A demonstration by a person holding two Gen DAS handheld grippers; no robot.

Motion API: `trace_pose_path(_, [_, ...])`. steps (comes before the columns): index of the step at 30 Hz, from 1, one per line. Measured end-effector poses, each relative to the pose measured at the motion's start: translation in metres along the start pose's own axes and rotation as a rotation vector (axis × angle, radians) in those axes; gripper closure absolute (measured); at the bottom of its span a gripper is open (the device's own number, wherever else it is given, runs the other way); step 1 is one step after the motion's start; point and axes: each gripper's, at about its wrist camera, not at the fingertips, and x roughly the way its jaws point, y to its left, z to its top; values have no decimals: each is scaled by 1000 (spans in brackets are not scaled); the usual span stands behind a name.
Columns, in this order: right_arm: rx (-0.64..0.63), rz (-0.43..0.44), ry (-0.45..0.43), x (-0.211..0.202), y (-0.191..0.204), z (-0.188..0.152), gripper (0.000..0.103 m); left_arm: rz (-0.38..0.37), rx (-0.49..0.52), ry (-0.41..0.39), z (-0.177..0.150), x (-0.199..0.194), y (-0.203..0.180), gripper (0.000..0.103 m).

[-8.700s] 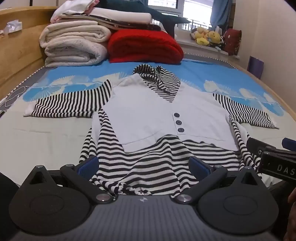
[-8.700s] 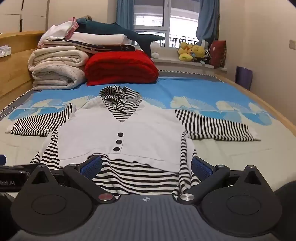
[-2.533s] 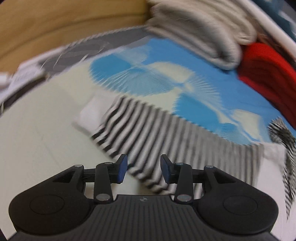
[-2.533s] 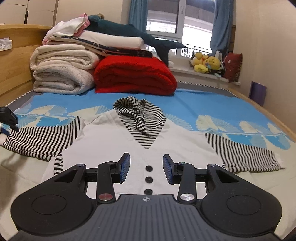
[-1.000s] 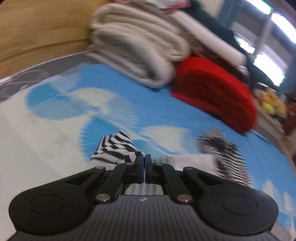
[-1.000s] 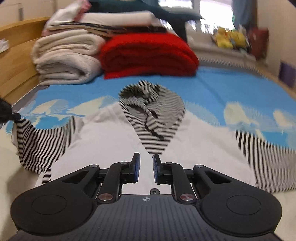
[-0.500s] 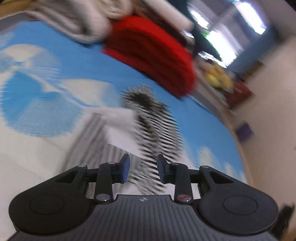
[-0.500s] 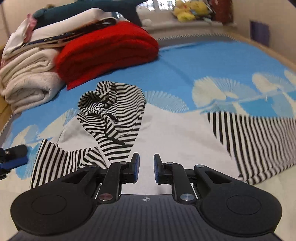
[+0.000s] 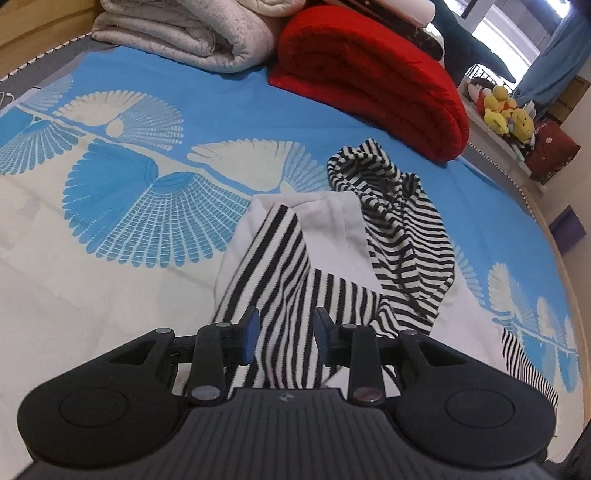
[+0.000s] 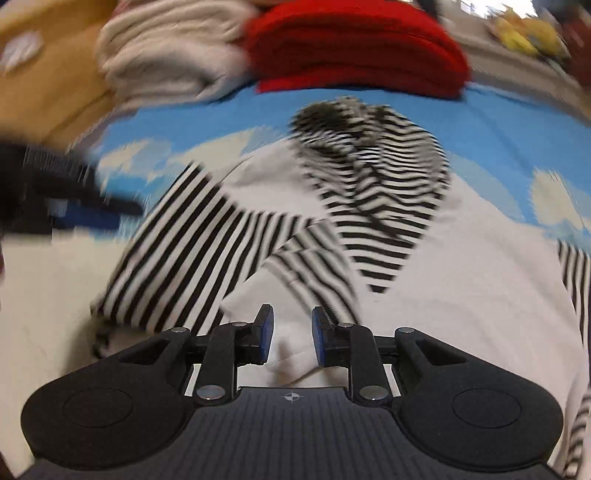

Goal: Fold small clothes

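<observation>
Lying folded inward: striped sleeve (image 9: 273, 266)

A bedroom with daylight at the window

A bed (image 9: 110, 258) wears a blue-and-cream fan-print sheet; folded pale quilts (image 9: 192, 33) and a red blanket (image 9: 369, 70) sit by its wooden headboard (image 9: 33, 29), plush toys (image 9: 502, 110) beside blue curtains (image 9: 554, 48).

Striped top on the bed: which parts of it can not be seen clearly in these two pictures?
- Hem and buttons of the striped top: hidden in both wrist views by the gripper bodies.
- Right sleeve: left wrist view, its end covered by the gripper body; right wrist view, cut by the edge.
- Folded sleeve and hood: right wrist view, motion blur.
</observation>
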Motion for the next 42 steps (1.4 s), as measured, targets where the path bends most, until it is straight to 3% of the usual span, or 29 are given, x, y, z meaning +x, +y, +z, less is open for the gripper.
trace_pose_path(2, [-55,-25,10,6,9,-4,67,-9,-14,-2,4,-2,3,69])
trace_pose_path(6, [-159,-63,14,16,20,-11,62,-16,-19,-19,9,-9,5,69])
trace_pose_path(16, [-296,-123,61,32,32,-26,64,-21,-11,-7,12,-9,10,69])
trace_pose_path(19, [-284,-122,55,30,30,-24,70,-11,-5,-8,12,-9,11,69])
trace_pose_path(21, [-268,-110,52,27,27,-21,87,-4,-10,-8,12,-9,14,69])
trace_pose_path(25, [-240,-106,19,17,21,-15,95,1,-8,-10,12,-8,13,69])
trace_pose_path(28, [-169,-87,-35,2,10,-7,96,3,-2,-9,11,-7,10,69])
trace_pose_path(34, [110,-28,-200,-37,-37,13,97,2,14,-4,8,-3,1,69])
trace_pose_path(42, [435,-111,-256,-53,-109,6,97,1,18,0,7,0,-6,69])
